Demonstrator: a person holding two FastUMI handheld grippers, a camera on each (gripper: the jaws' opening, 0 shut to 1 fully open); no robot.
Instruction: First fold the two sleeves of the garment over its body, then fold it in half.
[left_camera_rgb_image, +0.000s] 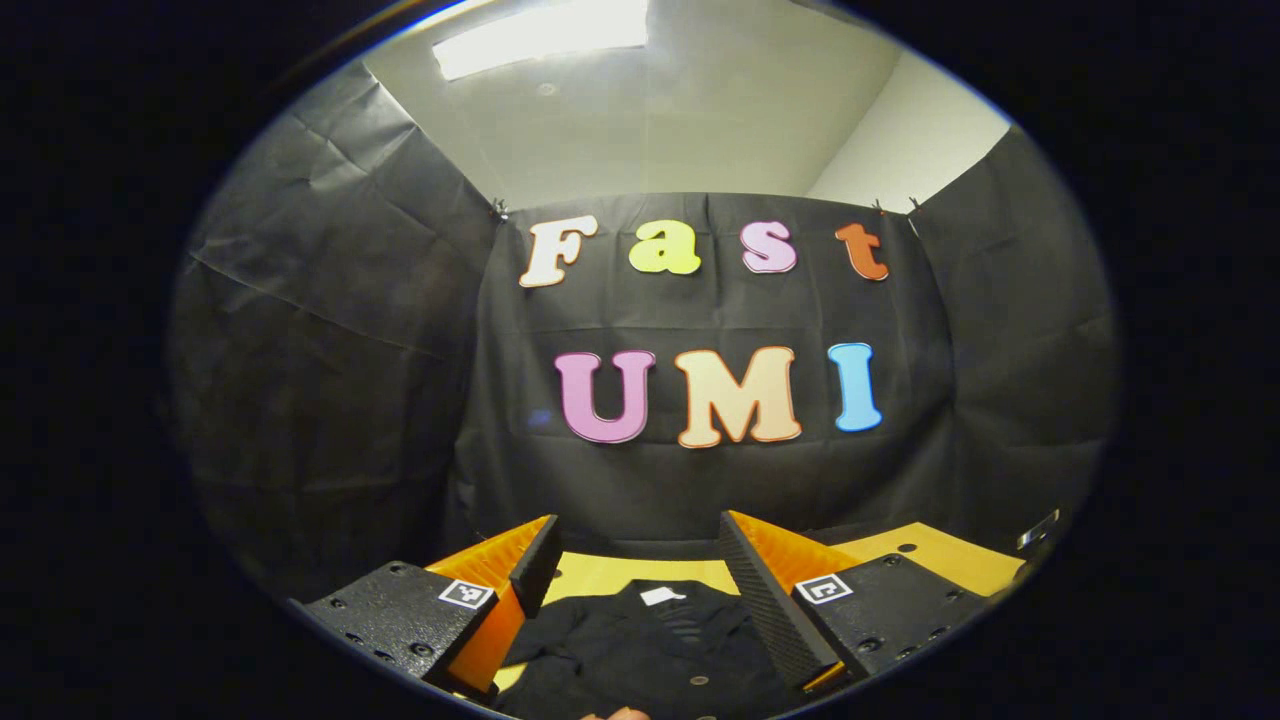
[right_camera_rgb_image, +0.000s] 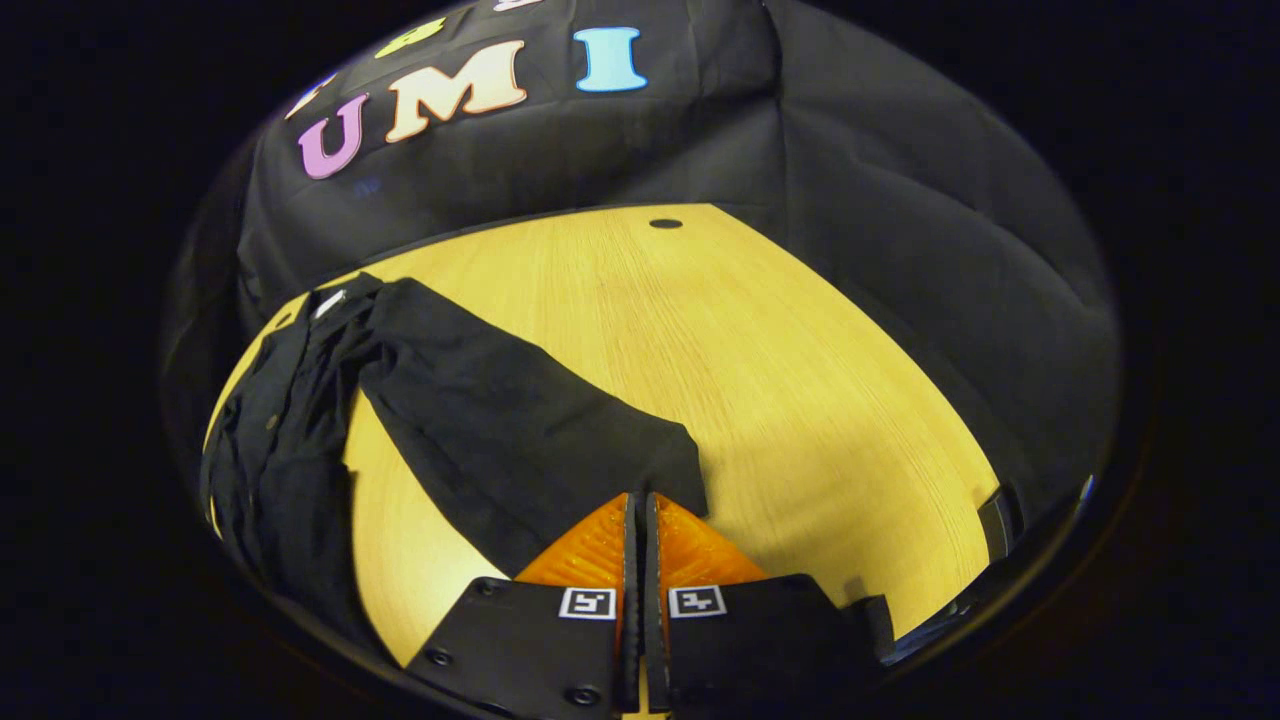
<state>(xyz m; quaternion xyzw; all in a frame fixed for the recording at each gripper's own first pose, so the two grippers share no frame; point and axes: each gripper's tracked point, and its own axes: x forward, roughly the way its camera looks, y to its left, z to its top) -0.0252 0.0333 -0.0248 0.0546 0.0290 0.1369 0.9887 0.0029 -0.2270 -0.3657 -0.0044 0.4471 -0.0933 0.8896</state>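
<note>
One black button-front shirt (right_camera_rgb_image: 300, 420) lies on your yellow wooden table (right_camera_rgb_image: 760, 380), and it is the single garment there. In the right gripper view its body is bunched along the table's left side, with one long sleeve (right_camera_rgb_image: 510, 420) stretched out diagonally across the wood toward you. Your right gripper (right_camera_rgb_image: 637, 505) has its two fingers drawn together with just a thin slit between them, their tips at the sleeve's cuff; the cuff edge seems to be pinched there, though the cloth inside the slit is hidden, so I cannot tell for sure. One dark round hole (right_camera_rgb_image: 665, 223) sits in the tabletop near the far edge.

In the left gripper view, your left gripper (left_camera_rgb_image: 640, 555) is released, its two fingers spread wide and raised above the shirt (left_camera_rgb_image: 640, 640), touching nothing. Between them you see the collar with one white tag (left_camera_rgb_image: 661, 596) and a row of small buttons running down the front.
</note>
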